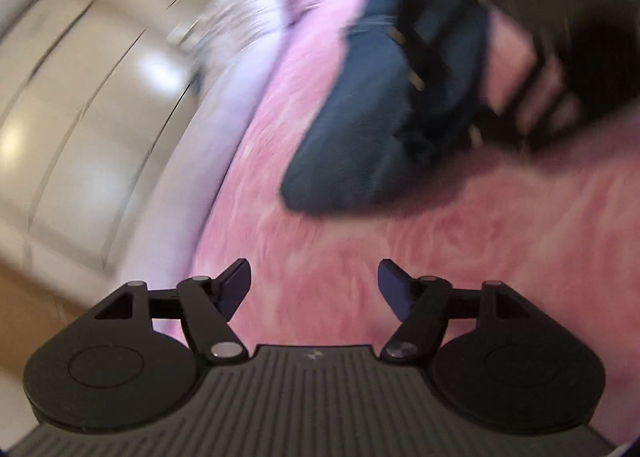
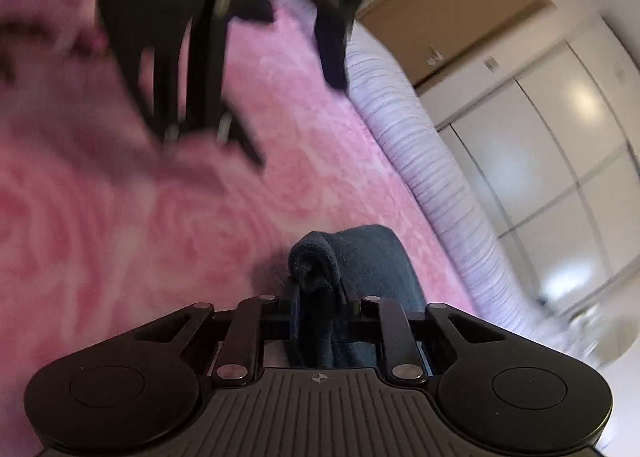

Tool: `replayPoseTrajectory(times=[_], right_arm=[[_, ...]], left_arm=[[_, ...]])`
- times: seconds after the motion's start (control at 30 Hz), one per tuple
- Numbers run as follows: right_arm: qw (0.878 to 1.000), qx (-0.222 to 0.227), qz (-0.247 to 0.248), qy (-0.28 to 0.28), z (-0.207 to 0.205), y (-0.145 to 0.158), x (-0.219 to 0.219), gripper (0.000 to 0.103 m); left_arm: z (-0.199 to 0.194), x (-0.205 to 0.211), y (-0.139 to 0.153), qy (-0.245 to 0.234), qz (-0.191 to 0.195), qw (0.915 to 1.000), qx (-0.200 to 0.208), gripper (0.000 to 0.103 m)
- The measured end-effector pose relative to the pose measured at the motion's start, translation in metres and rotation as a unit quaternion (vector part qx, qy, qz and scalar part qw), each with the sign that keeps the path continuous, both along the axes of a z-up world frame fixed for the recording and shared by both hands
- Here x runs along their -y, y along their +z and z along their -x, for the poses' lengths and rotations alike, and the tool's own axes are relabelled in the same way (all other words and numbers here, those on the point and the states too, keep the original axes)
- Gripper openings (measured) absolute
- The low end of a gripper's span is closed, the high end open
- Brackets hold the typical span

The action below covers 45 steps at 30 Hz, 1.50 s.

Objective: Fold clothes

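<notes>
Dark blue garment: small soft item, bunched, lying on the pink bedspread of a bed, near the edge where a striped lilac sheet drops away toward white wardrobe doors.

Holder: right gripper, pressed together on a rolled fold of the cloth; the fold stands up between its pads, the rest trails beneath the gripper body.

Left wrist view: the same garment hangs as an elongated dark mass, long axis running from upper right, where the right gripper and the person's hand pinch it, down to a free rounded end at lower left, just over the bedspread.

Left gripper: spread, nothing between its fingers, only bedspread beneath. Picture blurred; fine detail of the cloth cannot be told.

Governing relation: the garment's free end lies ahead of the left gripper and slightly to its right, apart from it, with bare bedspread between. The right hand already holds one end; the left is the only one free for the loose end.

Judgement: next move likely calls for the left gripper to reach forward along that axis and take the hanging end.
</notes>
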State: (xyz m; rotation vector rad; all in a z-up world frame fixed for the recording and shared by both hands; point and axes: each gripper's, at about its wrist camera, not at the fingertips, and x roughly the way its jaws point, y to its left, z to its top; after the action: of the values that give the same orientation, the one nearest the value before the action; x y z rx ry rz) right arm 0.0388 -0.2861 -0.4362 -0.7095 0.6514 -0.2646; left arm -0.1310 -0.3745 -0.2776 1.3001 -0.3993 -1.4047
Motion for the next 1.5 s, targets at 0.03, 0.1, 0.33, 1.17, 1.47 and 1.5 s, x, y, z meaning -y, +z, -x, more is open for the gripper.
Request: replayPoseTrajectory(times=[0.03, 0.1, 0.33, 1.17, 1.47, 1.5], right_arm=[[1.0, 0.011, -0.015, 0.0, 0.006, 0.007, 0.003, 0.015], [0.998, 0.034, -0.043, 0.0, 0.017, 0.023, 0.01, 0.015], [0.991, 0.082, -0.108, 0.0, 0.057, 0.064, 0.033, 0.014], [0.901, 0.118, -0.352, 0.225, 0.158, 0.177, -0.083, 0.012], [0.825, 0.289, -0.486, 0.015, 0.24, 0.213, 0.168, 0.012], [0.803, 0.305, -0.512, -0.019, 0.253, 0.198, 0.197, 0.012]], left_arm=[[0.001, 0.009, -0.006, -0.022, 0.001, 0.9996, 0.019, 0.067], [0.004, 0.027, -0.016, -0.065, 0.004, 0.9959, 0.062, 0.067], [0.012, 0.065, -0.018, -0.17, 0.035, 0.9752, 0.137, 0.017], [0.073, -0.158, 0.141, 0.047, -0.082, 0.9913, 0.092, 0.02], [0.099, -0.036, 0.23, 0.053, 0.098, 0.9877, -0.109, 0.037], [0.102, -0.026, 0.225, 0.051, 0.093, 0.9861, -0.128, 0.037]])
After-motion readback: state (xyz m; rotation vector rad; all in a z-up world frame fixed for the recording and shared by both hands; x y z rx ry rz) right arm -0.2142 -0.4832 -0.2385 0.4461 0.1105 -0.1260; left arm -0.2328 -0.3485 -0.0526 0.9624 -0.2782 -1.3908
